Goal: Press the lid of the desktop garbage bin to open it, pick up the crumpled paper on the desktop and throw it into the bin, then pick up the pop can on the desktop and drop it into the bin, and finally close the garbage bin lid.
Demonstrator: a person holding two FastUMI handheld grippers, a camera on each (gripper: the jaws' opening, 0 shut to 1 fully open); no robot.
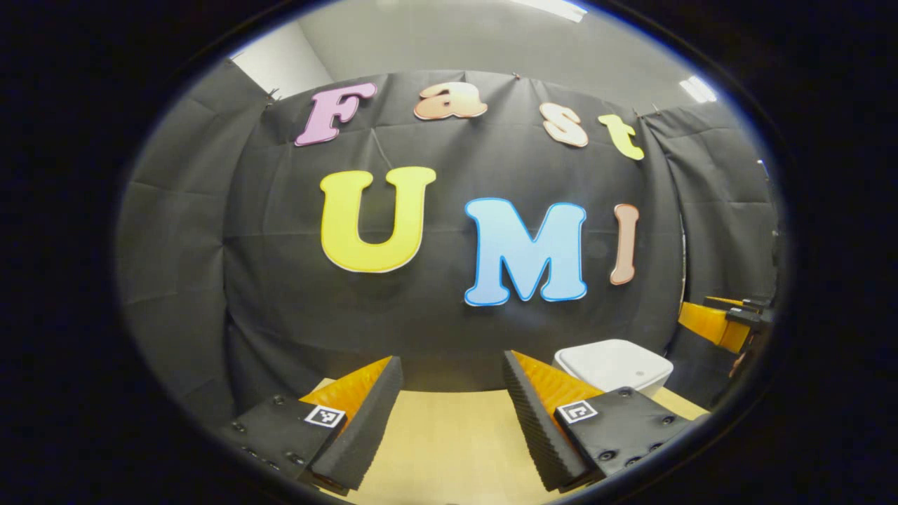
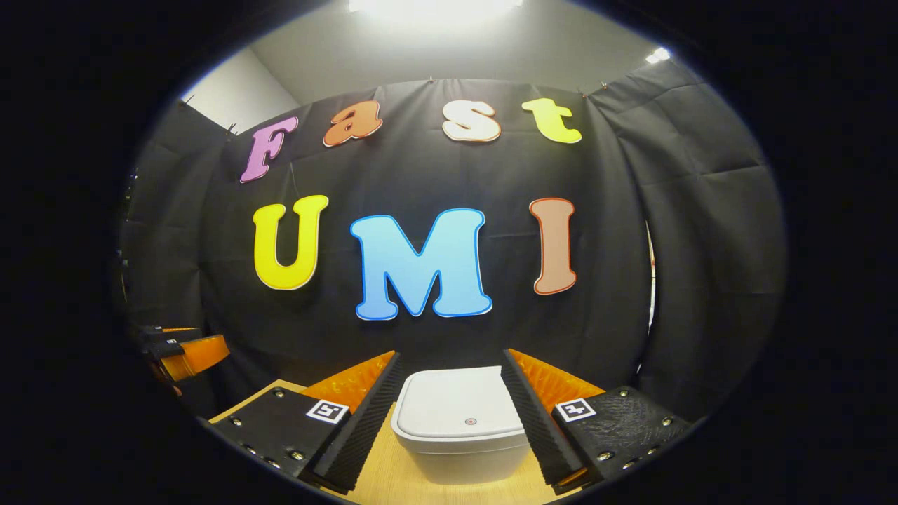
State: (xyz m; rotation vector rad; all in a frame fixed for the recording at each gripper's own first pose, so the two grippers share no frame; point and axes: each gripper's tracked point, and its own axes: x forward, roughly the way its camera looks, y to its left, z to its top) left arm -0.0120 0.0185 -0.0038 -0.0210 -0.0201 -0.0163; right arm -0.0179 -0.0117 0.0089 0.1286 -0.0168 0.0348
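While its lid lies closed, the white desktop garbage bin (image 2: 459,424) stands on the wooden desktop (image 2: 393,473) between the spread fingers of the right gripper (image 2: 450,414); left gripper (image 1: 452,414) fingers likewise apart, bin at far right.

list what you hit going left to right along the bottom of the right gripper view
The other gripper at the left edge → this gripper's left finger → the white bin with its lid down, on the wooden desktop → this gripper's right finger.
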